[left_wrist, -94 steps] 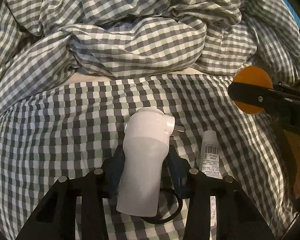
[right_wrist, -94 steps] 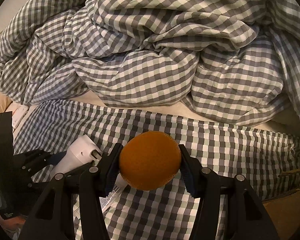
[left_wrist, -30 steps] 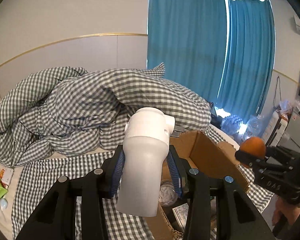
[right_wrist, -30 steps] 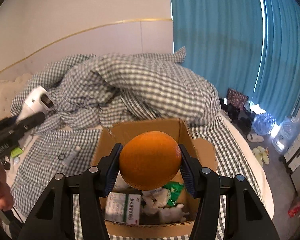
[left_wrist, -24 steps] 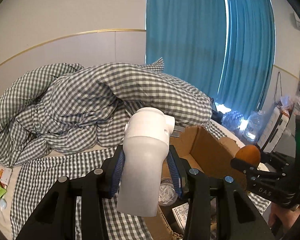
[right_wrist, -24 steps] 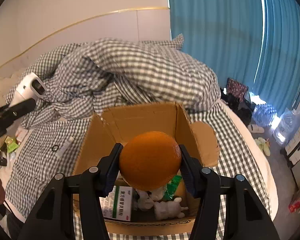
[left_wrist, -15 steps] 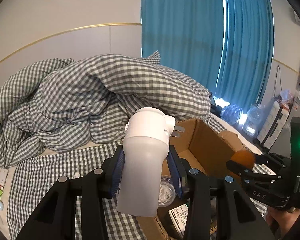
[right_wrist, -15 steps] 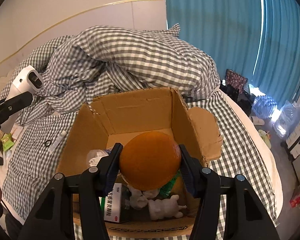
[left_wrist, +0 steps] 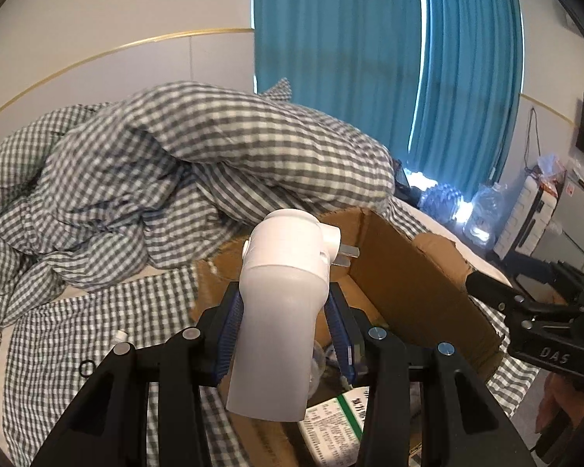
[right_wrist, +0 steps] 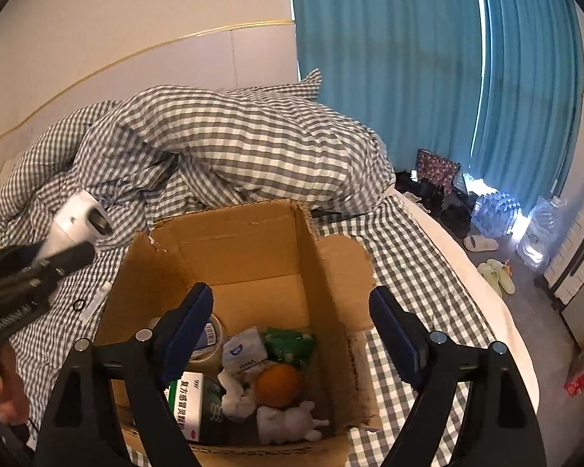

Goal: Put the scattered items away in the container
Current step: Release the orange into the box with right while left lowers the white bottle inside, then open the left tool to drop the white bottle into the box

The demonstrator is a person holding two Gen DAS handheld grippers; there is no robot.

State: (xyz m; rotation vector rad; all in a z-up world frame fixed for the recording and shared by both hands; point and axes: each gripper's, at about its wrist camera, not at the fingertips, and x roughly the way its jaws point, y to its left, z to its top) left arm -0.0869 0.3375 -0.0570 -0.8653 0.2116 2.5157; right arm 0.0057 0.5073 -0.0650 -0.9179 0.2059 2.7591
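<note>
Gingham bedsheet [right_wrist: 408, 272] under cardboard box [right_wrist: 253, 241], rumpled duvet [right_wrist: 233, 148] behind — teal curtains [right_wrist: 428, 58]

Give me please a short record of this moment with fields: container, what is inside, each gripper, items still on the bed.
container: cardboard box, open, on the checked sheet
inside: orange, medicine box, tape roll, white packet
left gripper: shut on white plug-in device, above the box's edge
right gripper: jaws opening, nothing between them, over the box
on bed: small tube, black ring
</note>
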